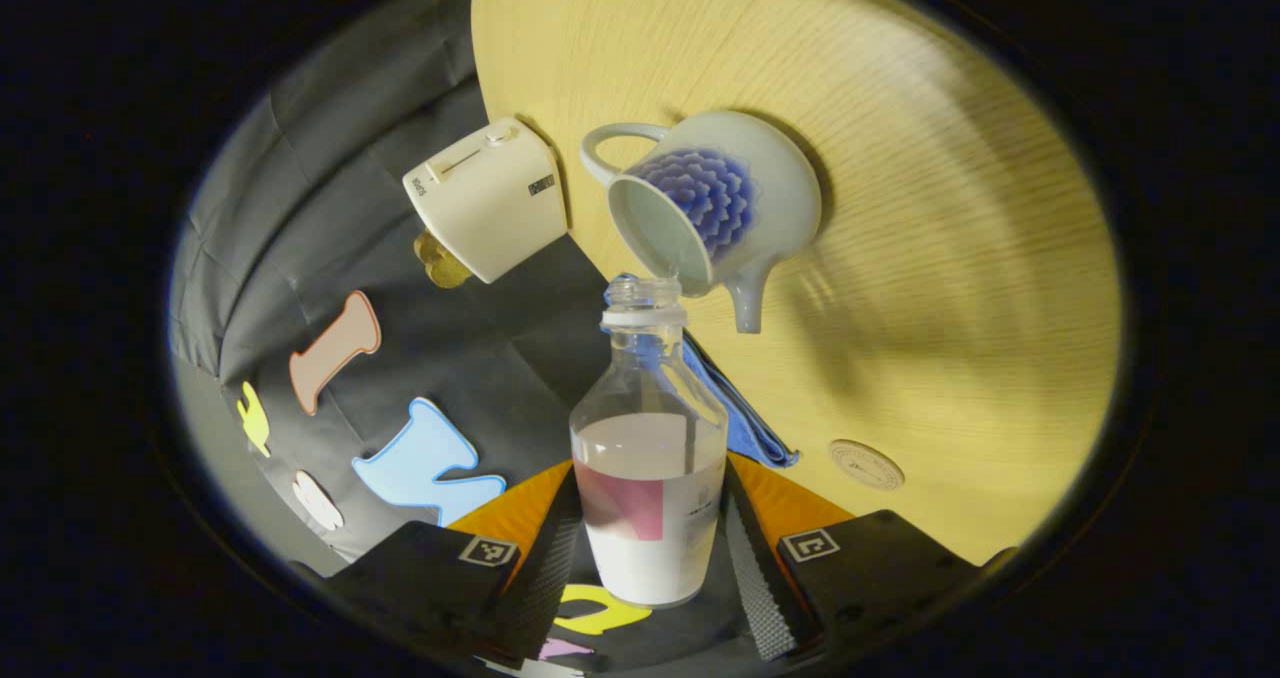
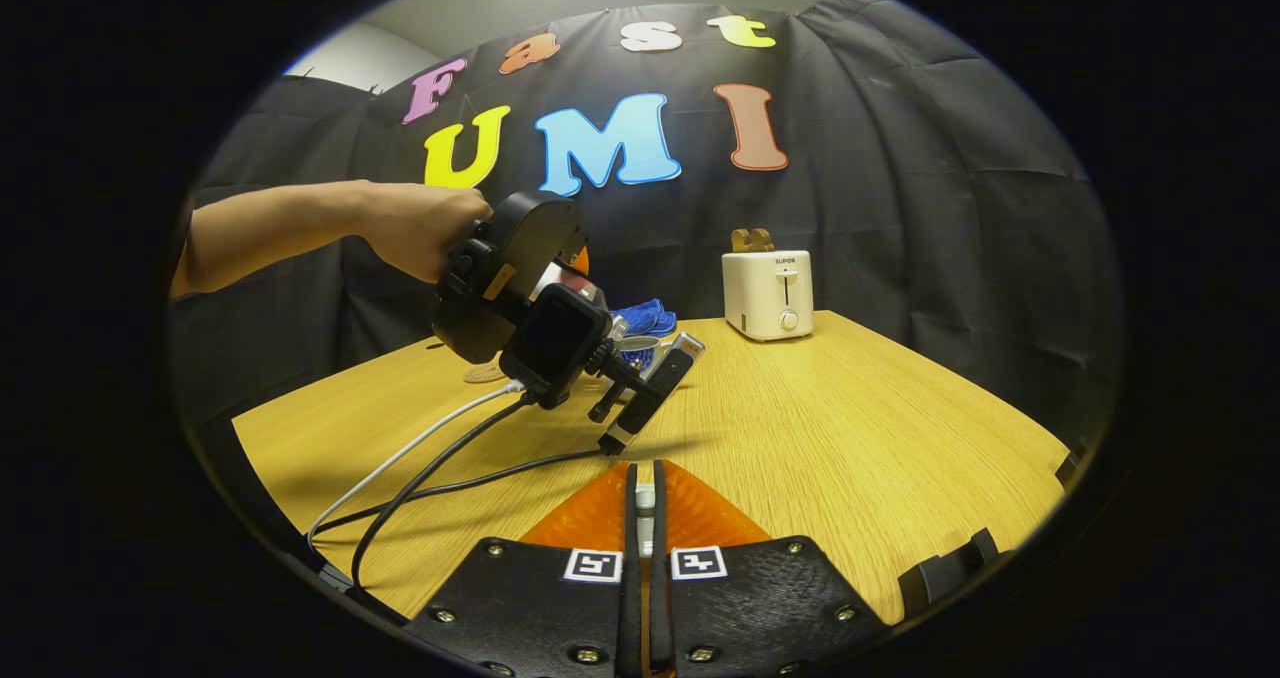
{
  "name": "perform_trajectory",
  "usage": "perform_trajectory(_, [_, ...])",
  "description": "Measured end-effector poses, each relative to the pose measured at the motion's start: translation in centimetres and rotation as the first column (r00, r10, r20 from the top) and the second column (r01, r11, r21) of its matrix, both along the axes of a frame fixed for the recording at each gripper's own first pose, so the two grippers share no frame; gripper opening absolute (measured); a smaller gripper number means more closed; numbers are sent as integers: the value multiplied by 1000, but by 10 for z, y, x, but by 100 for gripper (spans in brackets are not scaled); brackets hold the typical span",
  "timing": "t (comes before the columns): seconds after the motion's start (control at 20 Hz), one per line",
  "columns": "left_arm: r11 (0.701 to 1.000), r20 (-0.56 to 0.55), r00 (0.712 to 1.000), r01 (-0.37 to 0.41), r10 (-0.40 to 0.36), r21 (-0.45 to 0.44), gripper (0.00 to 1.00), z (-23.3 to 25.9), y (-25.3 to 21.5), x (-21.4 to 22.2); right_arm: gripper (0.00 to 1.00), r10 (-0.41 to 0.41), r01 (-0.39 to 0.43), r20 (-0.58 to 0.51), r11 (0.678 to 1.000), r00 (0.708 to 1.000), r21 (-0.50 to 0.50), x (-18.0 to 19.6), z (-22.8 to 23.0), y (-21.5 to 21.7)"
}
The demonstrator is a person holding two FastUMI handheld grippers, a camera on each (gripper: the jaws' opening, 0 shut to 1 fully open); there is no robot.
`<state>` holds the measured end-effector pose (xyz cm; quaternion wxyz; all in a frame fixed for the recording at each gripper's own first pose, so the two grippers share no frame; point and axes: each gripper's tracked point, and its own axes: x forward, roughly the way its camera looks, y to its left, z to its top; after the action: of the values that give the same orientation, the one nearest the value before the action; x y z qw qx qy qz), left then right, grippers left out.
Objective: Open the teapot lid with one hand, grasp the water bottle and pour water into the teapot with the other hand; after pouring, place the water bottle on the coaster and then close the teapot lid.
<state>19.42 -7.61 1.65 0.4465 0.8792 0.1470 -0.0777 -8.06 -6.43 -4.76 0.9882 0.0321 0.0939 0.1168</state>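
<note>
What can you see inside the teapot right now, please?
Through the open top of the teapot, a pale inner wall shows. The bottle mouth sits at its rim; the teapot's far interior and any water level are hidden.

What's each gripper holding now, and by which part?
Left gripper clamps the water bottle by its lower body. Right gripper pinches something small and pale, probably the teapot lid's knob.

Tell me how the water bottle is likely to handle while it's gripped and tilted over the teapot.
The water bottle looks like smooth clear plastic, so it may slip or flex between the fingers. It is still roughly half full, so probably fairly heavy, with water shifting as it tips. With no cap on, it would likely spill if set down carelessly.
</note>
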Motion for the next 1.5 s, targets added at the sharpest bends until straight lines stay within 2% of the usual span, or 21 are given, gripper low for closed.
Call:
perform_trajectory(0.35, [1000, 17, 1000, 26, -26, 1, 87, 3, -8, -5, 4, -6, 6, 7, 1000, 1000, -17, 0, 1, -2])
perform_trajectory(0.65, [997, 29, 999, 36, -34, -64, 87, -1, -4, -2, 4, -9, 9, 5, 1000, 1000, -27, 2, 0, -2])
perform_trajectory(0.85, [980, 43, 998, 46, -38, -195, 88, -6, 1, -3, 4, -4, 4, -3, 1000, 1000, -22, 2, 1, 0])
perform_trajectory(1.0, [947, 38, 999, 42, -31, -318, 87, -12, 5, -6, 4, 0, 1, 14, 1000, 1000, -25, 0, 10, 4])
perform_trajectory(1.05, [928, 39, 999, 43, -30, -369, 88, -14, 7, -8, 4, 6, -5, 22, 1000, 1000, -26, -1, 15, 7])
perform_trajectory(1.15, [870, 61, 998, 49, -22, -490, 88, -13, 12, -13, 4, 19, -18, 28, 999, 999, -27, -3, 22, 13])
perform_trajectory(1.25, [798, 90, 996, 53, 1, -600, 88, -9, 22, -20, 4, 32, -31, 50, 999, 998, -18, -4, 34, 20])
perform_trajectory(1.35, [695, 89, 995, 33, 45, -718, 87, -11, 37, -28, 4, 43, -41, 68, 999, 997, -33, -3, 41, 26])
perform_trajectory(1.4, [618, 90, 992, 19, 83, -786, 87, -11, 49, -32, 4, 53, -50, 74, 998, 996, -36, 0, 44, 31])
perform_trajectory(1.5, [498, 97, 986, 17, 134, -867, 88, -9, 68, -38, 4, 67, -63, 84, 997, 994, -48, 6, 49, 39])
